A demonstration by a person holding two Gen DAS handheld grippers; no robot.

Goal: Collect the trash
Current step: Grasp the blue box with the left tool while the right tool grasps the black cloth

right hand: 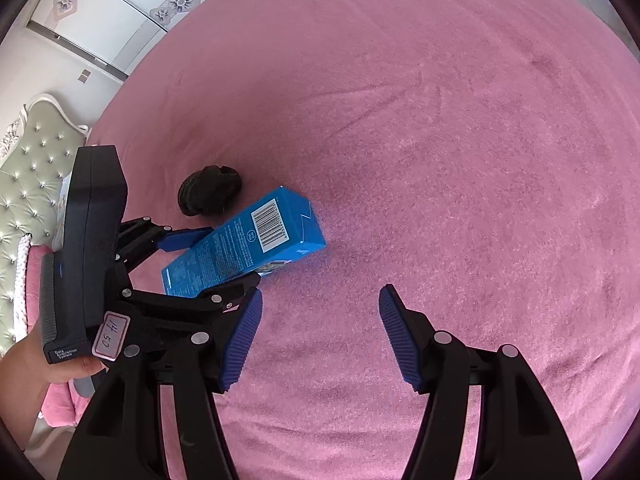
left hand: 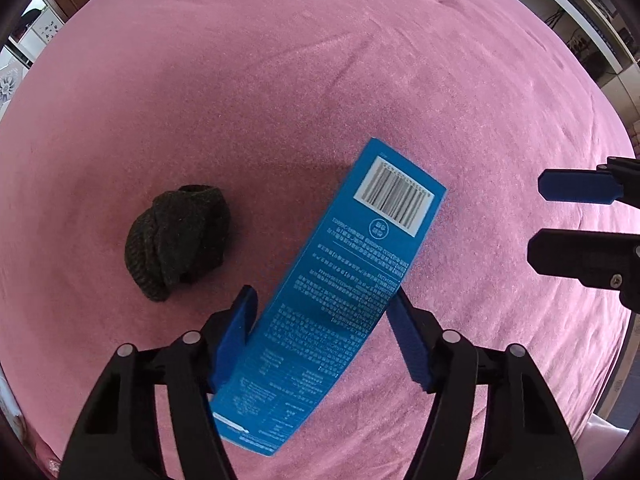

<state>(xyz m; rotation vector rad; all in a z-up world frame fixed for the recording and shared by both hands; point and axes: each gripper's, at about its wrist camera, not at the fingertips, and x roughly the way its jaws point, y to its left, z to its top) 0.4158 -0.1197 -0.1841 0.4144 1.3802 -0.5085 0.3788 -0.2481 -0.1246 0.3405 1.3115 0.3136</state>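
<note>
The blue carton [left hand: 340, 292], a long box with a white barcode label near its far end and fine white print down its face, lies on the pink bedspread [left hand: 320, 60]. It sits between the blue pads [left hand: 234, 336] of the left tool [left hand: 322, 322], which reaches straight down over it; both pads sit against the carton's long sides, pinching it. Just beside the carton lies a dark knitted hat [left hand: 176, 240], bunched up, apart from the box. The right tool [right hand: 320, 336] hovers near the carton's barcode end with its ribbed pads spread and only bedspread between them. A hand [right hand: 44, 364] grips the left tool's black handle. Beyond the bed stand a tufted headboard [right hand: 28, 184] and white wardrobe doors [right hand: 120, 12].
</note>
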